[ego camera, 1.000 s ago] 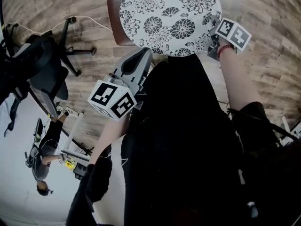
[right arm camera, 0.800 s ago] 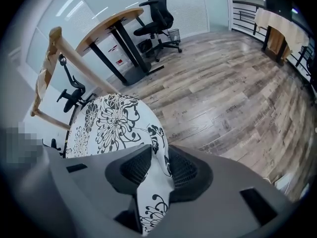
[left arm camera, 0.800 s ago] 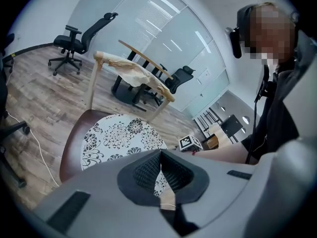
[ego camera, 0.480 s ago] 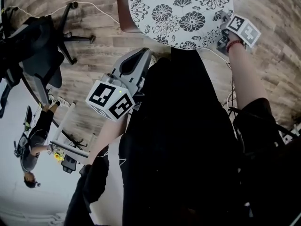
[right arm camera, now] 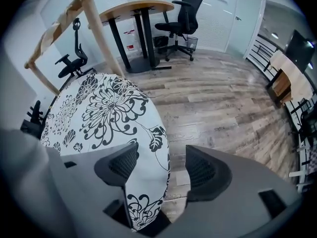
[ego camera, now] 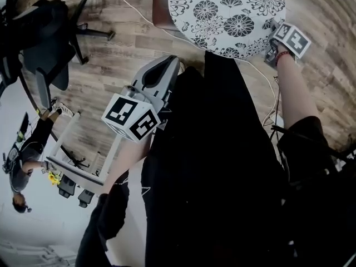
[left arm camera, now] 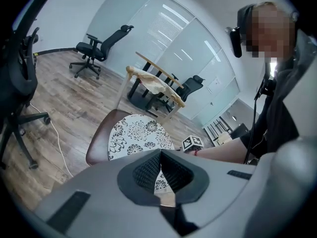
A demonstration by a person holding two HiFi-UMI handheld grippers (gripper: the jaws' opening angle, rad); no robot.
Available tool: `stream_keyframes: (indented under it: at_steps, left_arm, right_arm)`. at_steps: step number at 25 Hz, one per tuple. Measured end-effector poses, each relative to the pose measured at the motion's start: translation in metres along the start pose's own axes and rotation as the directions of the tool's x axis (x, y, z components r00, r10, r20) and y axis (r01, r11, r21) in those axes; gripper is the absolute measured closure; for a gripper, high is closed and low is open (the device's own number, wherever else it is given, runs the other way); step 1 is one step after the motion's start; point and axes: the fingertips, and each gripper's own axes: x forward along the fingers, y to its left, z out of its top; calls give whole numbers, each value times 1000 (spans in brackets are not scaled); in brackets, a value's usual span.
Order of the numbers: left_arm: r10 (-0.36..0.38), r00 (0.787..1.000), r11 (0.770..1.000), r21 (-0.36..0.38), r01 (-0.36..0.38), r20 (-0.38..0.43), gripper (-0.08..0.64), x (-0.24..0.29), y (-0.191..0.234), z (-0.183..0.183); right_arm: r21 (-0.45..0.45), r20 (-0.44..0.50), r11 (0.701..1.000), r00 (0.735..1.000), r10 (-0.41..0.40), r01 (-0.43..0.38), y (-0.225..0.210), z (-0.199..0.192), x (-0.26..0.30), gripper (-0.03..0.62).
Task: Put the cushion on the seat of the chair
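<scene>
The round white cushion with black flowers lies on the brown chair seat at the top of the head view. My right gripper is at its right rim, pointing steeply down. In the right gripper view its jaws are opening wide. The cushion's edge lies between them, and the pads do not press on it. My left gripper hangs left of the cushion, apart from it. Its pads meet with nothing between them. The left gripper view shows the cushion on the seat.
Black office chairs stand on the wood floor at left, with a white cable trailing toward the seat. A person is at far left. A wooden frame and a desk with a chair stand beyond.
The head view has swung, so the cushion and seat now lie further right. My right gripper stays at the cushion's right rim. My left gripper now hangs farther from the cushion.
</scene>
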Motion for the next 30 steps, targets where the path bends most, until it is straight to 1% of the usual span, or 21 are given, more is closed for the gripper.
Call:
stream_keyframes:
  at_steps: [3,4,5,6,7,8,9,10,12,13,14,15,16,18,20,22,23,24,26,28,30]
  left_arm:
    - [-3,1000,1000,21,3,26,545,9,1,11]
    - [-1,1000,1000,21,0,30,545,16,2,20]
    - [20,1000,1000,6,-20,23,545,21,-1,29]
    - [67,998,997,-34,-67,-1,545,18,-8,34]
    - [126,991,988,-86,-129,-40,545,12,-19,37]
    - [167,983,977,-123,-175,-72,545,9,-28,43]
    - [181,980,972,-136,-192,-84,545,12,-33,53]
    - [177,981,973,-133,-187,-83,546,17,-36,64]
    - [143,987,983,-108,-150,-69,545,21,-46,81]
    - [123,991,988,-91,-128,-61,545,17,-52,86]
    - [106,993,991,-73,-110,-52,545,11,-59,92]
    - [96,994,993,-58,-98,-44,545,5,-65,99]
    - [91,995,995,-48,-93,-34,545,-2,-70,108]
    - [87,996,996,-36,-87,-7,545,-13,-76,130]
    - [78,997,997,-19,-78,24,545,-21,-84,152]
    - [70,996,998,-4,-70,57,545,-32,-95,170]
    - [64,995,998,2,-64,75,545,-39,-103,179]
    - [55,994,998,9,-56,94,545,-47,-112,186]
    - [30,991,999,29,-34,132,545,-62,-130,202]
    - [-7,986,998,67,-5,169,545,-76,-150,218]
    - [-43,978,993,118,19,203,545,-93,-168,234]
  right_arm:
    - [-4,18,1000,999,-31,31,-8,11,5,267]
    - [1,18,999,999,-37,37,-10,19,8,262]
    - [0,-1,999,999,-36,36,-12,23,10,258]
    - [-15,-52,999,998,-30,29,-12,19,9,251]
    - [-39,-120,999,993,-21,16,-11,10,5,249]
    - [-50,-168,999,986,-14,6,-11,9,2,249]
    - [-41,-182,999,983,-8,1,-11,18,-1,249]
    - [-19,-171,1000,985,-2,-1,-11,32,-6,249]
    - [48,-110,999,994,5,1,-14,58,-28,258]
    - [90,-70,996,998,-2,8,-18,67,-46,319]
    - [133,-33,991,999,-15,19,-22,74,-66,472]
    - [169,-5,985,1000,-23,24,-25,80,-87,568]
    - [193,15,981,1000,-19,16,-24,86,-107,568]
    - [212,59,977,998,19,-31,-16,99,-144,572]
    - [236,120,964,988,93,-119,-2,115,-180,575]
    - [257,181,938,965,189,-232,19,126,-221,575]
    - [245,210,927,949,236,-285,31,133,-242,575]
    - [213,241,919,929,280,-332,44,141,-265,575]
    - [119,303,908,885,353,-402,67,158,-312,575]
    - [39,360,891,838,410,-453,87,174,-357,575]
    - [-33,418,870,784,458,-491,104,186,-405,575]
